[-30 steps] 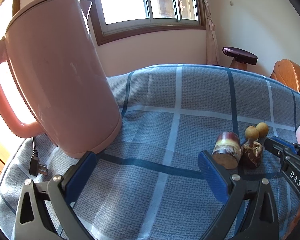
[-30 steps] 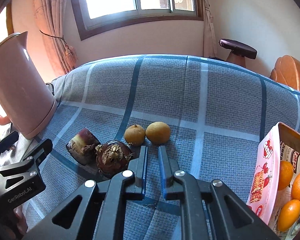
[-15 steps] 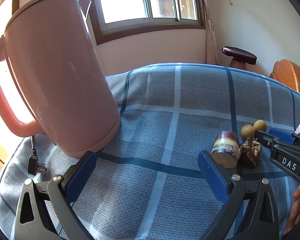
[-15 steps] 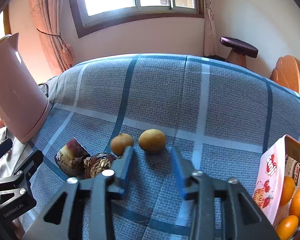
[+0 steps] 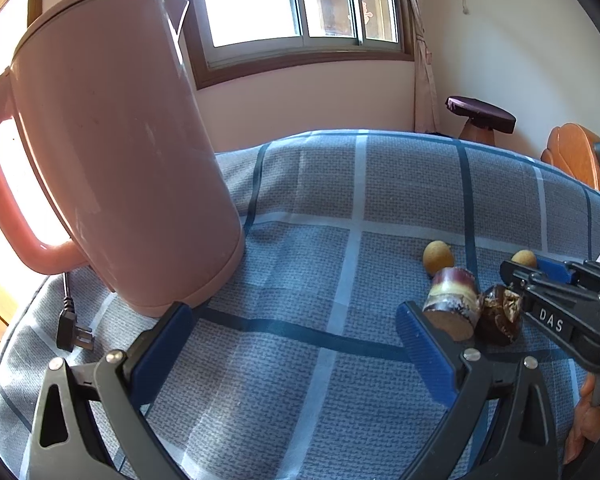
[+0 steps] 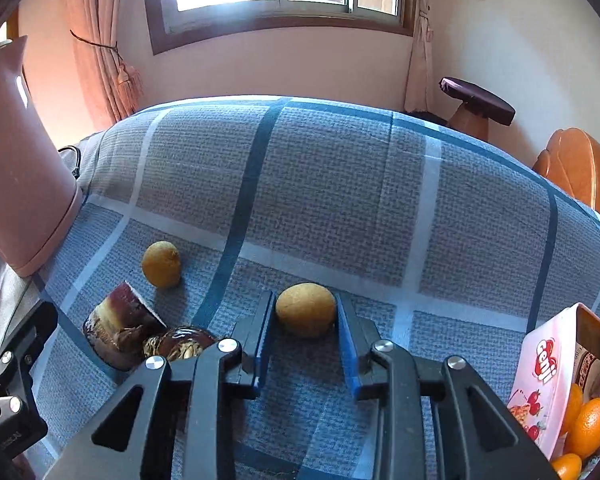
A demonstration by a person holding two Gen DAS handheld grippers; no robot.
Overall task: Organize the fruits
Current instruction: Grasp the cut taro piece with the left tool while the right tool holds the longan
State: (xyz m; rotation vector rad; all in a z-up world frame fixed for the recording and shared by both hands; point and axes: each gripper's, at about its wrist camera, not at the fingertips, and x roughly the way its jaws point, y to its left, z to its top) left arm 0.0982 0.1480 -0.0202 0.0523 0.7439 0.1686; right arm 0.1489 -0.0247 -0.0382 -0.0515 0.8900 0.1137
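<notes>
Four items remain on the tablecloth [image 6: 340, 184] — right gripper [image 6: 306, 322] pinching one round brown fruit [image 6: 305, 309], left gripper [image 5: 292, 344] spread wide — oranges [image 6: 588, 426] already boxed.

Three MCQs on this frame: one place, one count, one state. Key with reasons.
1. Where are the oranges? A) in the pink box B) beside the kettle C) on the stool
2. How many round tan fruits on the cloth? A) one B) two C) four
3. The left gripper is? A) shut on the cord B) open, empty C) shut on fruit
1 A: they lie inside the box. 2 B: two lie apart. 3 B: fingers wide, nothing between.
</notes>
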